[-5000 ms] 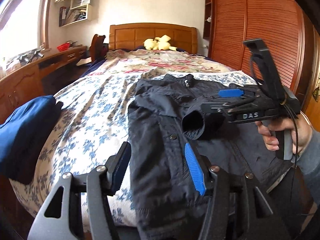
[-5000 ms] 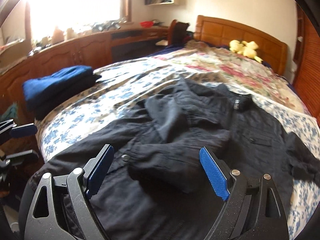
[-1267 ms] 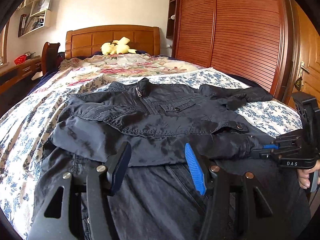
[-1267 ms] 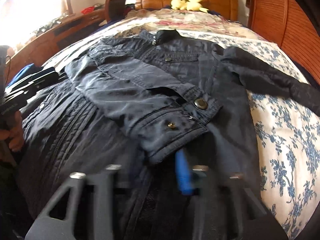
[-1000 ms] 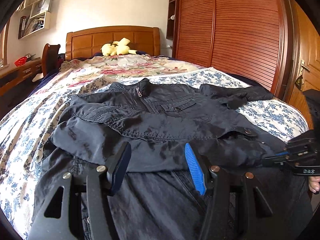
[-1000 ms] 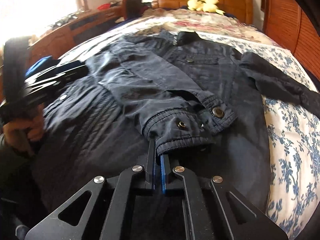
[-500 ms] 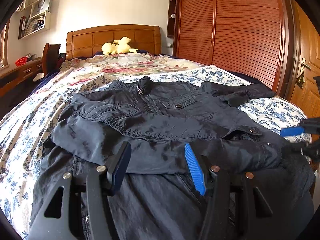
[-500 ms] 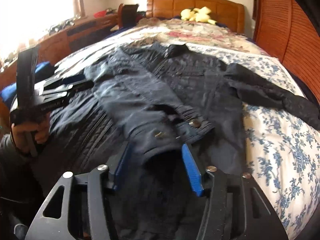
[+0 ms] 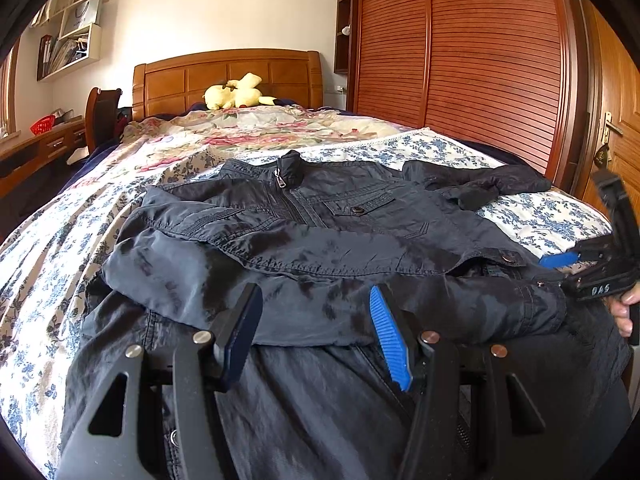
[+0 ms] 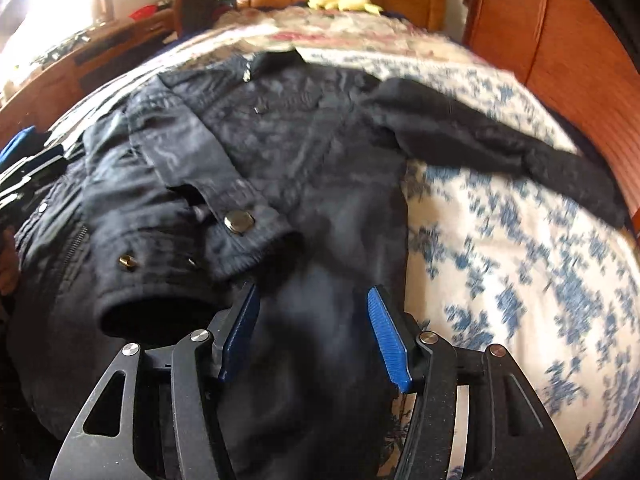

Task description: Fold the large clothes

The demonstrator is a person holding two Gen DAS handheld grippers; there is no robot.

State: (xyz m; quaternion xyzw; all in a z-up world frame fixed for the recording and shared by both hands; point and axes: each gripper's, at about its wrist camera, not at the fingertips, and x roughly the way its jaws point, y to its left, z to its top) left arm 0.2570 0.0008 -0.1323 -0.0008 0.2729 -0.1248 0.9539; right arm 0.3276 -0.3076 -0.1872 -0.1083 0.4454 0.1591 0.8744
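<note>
Two grippers over the foot of the bed (image 9: 60,216), and both are spread wide with nothing between the pads. Dark jacket (image 9: 320,220) lies face up across the blue-flowered bedspread, collar toward the wooden headboard (image 9: 228,76), hem hanging at the near edge. It's thin, crinkly cloth, with a zip down the front and a buttoned chest pocket.

One sleeve is folded flat across the chest, its ribbed cuff (image 10: 160,280) ending near the right-hand edge of the bed. The other sleeve (image 10: 500,152) lies stretched out sideways over the bedspread toward the slatted wooden wardrobe (image 9: 460,60).

Left gripper (image 9: 316,328) hovers over the lower front of the jacket, ridged blue pads apart. Its view catches the right gripper (image 9: 568,268) from the side, just beside that cuff, a hand wrapped on its handle.

Right gripper (image 10: 316,332), from its own blurred view, shows what the other view can't: the open dark mouth of the cuff, a round metal snap and a small brass stud. A yellow plush toy (image 9: 236,96) sits by the headboard.
</note>
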